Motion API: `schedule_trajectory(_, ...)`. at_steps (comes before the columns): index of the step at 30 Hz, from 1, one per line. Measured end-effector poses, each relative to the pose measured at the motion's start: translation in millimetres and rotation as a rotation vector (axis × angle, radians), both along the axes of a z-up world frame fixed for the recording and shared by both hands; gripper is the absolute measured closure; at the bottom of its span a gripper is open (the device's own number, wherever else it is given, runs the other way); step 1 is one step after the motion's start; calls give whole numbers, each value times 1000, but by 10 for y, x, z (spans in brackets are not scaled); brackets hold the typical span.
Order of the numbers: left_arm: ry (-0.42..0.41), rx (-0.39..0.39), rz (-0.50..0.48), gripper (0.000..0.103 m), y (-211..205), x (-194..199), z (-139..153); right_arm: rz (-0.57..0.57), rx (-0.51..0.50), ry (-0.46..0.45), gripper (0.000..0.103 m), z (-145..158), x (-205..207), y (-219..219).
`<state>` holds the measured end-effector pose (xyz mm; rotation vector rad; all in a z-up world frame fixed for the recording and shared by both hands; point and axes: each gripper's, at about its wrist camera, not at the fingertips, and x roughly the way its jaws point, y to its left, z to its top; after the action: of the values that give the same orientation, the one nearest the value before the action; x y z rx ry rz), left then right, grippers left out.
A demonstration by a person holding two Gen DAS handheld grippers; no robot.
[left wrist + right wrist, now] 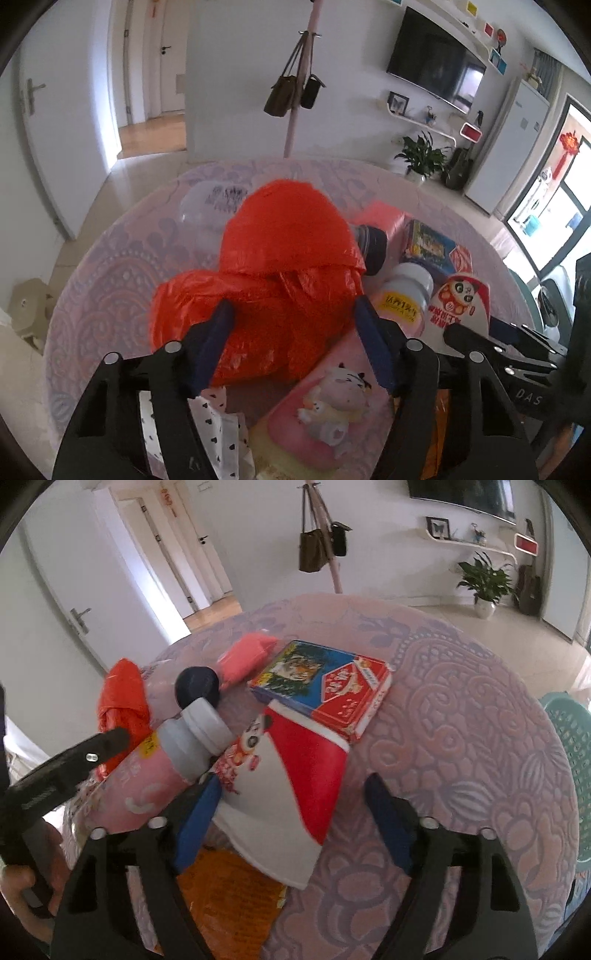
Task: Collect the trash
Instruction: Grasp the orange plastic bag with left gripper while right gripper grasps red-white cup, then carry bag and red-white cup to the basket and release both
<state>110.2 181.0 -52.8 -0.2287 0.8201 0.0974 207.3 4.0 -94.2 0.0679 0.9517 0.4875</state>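
A crumpled red plastic bag (273, 266) lies in the middle of the round table (122, 266). My left gripper (291, 304) straddles its near end, with the blue pads (218, 332) flanking it and the tips at its sides, but no squeeze shows. In the right wrist view a red and white snack packet (306, 760) lies between the fingers of my right gripper (293, 781). The left pad (199, 812) touches the packet's edge and the right pad stands clear of it. Beside the packet lies a pink bottle (147, 775) with a pale cap.
A blue and red tin (325, 686), a dark-capped jar (197, 686) and a pink pack (247, 657) lie farther back. Under the grippers are a pink cartoon packet (332, 398), a spotted tissue (218, 424) and an orange wrapper (229, 886). A green basket (569, 746) stands beside the table's right edge.
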Motion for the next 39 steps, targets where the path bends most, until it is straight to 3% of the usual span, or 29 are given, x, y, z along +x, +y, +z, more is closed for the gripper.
schedule_trajectory(8,-30,42,-30,73,-102,-69,53,5,8,-67,56,112,-152,-29)
schedule_trajectory(11,-53,39,-40,89,-129,-103,90,15,9,-105,61,182,-226,-51)
schedule_trajectory(12,-61,39,-42,103,-135,-103,102,16,4,-118,61,200,-250,-47)
schedule_trajectory(25,-244,-5,-60,103,-223,-303,574,-29,31,-264,63,621,-431,-327)
schedule_trajectory(33,-336,9,-153,103,-762,-306,880,-107,37,-353,63,882,-512,-764)
schedule_trajectory(39,-320,33,-234,103,-1264,-165,865,-179,37,-359,63,938,-484,-1221)
